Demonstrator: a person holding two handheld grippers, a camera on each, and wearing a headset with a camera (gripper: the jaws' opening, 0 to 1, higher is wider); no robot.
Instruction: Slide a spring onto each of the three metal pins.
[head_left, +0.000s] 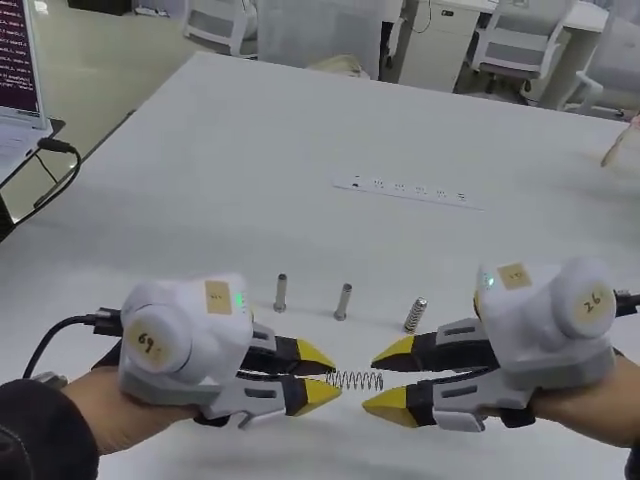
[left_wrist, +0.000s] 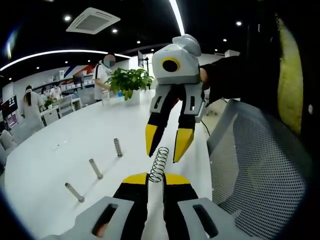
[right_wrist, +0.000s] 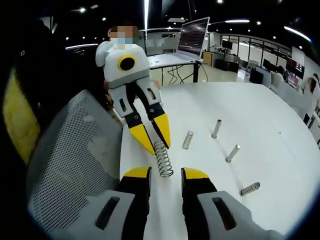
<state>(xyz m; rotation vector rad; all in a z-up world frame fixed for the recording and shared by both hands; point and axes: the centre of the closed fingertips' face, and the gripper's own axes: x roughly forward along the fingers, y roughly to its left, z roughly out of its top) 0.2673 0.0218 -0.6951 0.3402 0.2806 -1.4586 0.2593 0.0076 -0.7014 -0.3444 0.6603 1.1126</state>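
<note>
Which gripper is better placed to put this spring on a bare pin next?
Left, probably. The left gripper is shut on the spring; the right gripper is open and holds nothing. A bare pin stands just beyond the left gripper, the sprung pin nearer the right.

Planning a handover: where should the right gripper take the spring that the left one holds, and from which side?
The spring juts straight out of the shut left gripper towards the open right gripper. So probably grip its free end, across the coils, coming head-on with jaws straddling it.
</note>
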